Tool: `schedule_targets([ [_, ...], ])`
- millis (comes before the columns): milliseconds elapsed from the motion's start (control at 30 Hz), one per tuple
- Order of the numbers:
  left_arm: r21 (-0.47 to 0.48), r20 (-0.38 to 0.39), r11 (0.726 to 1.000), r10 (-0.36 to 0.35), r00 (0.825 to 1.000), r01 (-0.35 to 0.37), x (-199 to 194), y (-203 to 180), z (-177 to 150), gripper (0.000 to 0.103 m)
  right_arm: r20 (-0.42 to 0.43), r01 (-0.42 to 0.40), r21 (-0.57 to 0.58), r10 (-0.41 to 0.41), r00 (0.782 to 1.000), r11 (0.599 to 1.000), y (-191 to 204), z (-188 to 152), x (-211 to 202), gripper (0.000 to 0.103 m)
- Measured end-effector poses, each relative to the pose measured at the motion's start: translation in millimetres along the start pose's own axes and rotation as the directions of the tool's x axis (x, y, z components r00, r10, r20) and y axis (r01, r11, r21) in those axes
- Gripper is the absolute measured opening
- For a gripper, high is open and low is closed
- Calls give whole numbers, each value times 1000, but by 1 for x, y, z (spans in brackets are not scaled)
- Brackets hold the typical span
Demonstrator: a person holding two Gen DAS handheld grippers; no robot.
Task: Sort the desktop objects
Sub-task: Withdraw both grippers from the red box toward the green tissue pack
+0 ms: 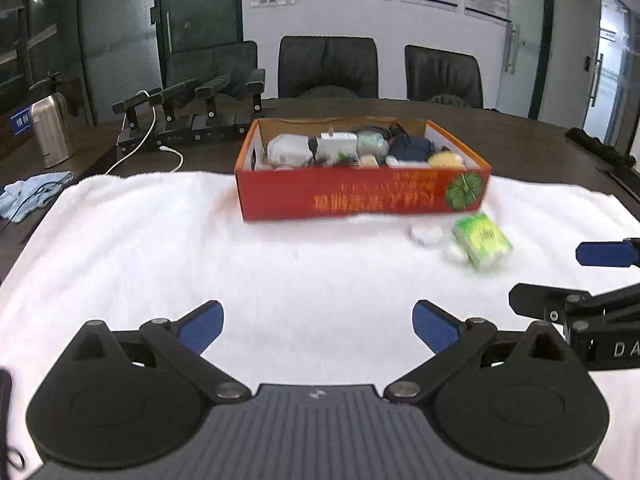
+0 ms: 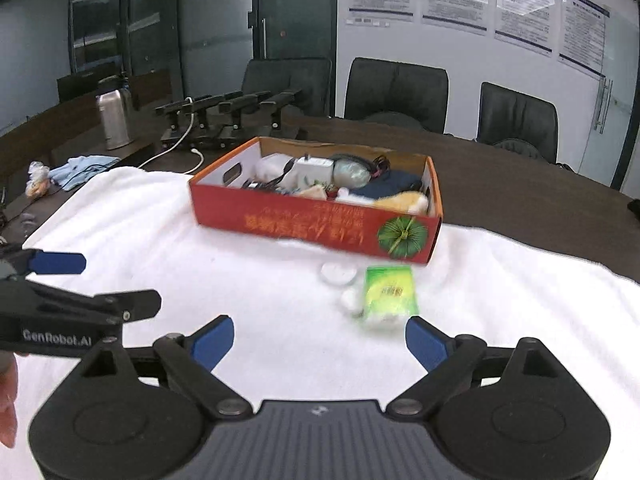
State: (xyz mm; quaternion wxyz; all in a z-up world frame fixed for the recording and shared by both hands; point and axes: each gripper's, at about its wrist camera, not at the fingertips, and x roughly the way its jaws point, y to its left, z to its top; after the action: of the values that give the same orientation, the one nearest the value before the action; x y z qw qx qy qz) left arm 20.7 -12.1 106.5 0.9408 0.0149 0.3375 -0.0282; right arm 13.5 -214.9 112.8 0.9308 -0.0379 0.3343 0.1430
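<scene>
A red cardboard box (image 1: 360,196) (image 2: 316,224) full of small items stands on the white towel (image 1: 200,260) (image 2: 200,280). In front of its right end lie a green packet (image 1: 482,240) (image 2: 390,294), a clear round lid (image 1: 427,235) (image 2: 338,273) and a small white ball (image 2: 349,302). My left gripper (image 1: 318,326) is open and empty above the towel, left of these items. My right gripper (image 2: 319,342) is open and empty, just short of the green packet. Each gripper shows at the edge of the other's view.
A steel flask (image 1: 50,132) (image 2: 116,120), a row of black stands with a white cable (image 1: 192,112) (image 2: 224,120) and a blue cloth (image 1: 34,194) (image 2: 82,170) sit at the left on the dark table. Office chairs (image 1: 328,66) stand behind it.
</scene>
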Motion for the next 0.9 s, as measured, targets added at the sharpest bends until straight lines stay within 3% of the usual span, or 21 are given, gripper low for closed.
schedule_targets([
  [200, -45, 37, 999, 9, 999, -7, -11, 6, -61, 103, 49, -36, 54, 34, 998, 998, 11, -70, -19, 93],
  [333, -50, 62, 998, 36, 997, -33, -16, 8, -98, 103, 95, 57, -6, -56, 994, 998, 28, -104, -29, 93],
  [400, -68, 38, 997, 34, 999, -32, -14, 9, -110, 103, 121, 66, -2, -65, 990, 998, 30, -115, -31, 93],
  [733, -42, -2, 999, 20, 1000, -20, -12, 8, -117, 103, 57, -18, 175, 8, 998, 984, 3, -131, -15, 94],
  [900, -36, -4, 999, 21, 1000, -21, -11, 7, -118, 103, 50, -18, 160, 10, 999, 987, 5, -132, -13, 99],
])
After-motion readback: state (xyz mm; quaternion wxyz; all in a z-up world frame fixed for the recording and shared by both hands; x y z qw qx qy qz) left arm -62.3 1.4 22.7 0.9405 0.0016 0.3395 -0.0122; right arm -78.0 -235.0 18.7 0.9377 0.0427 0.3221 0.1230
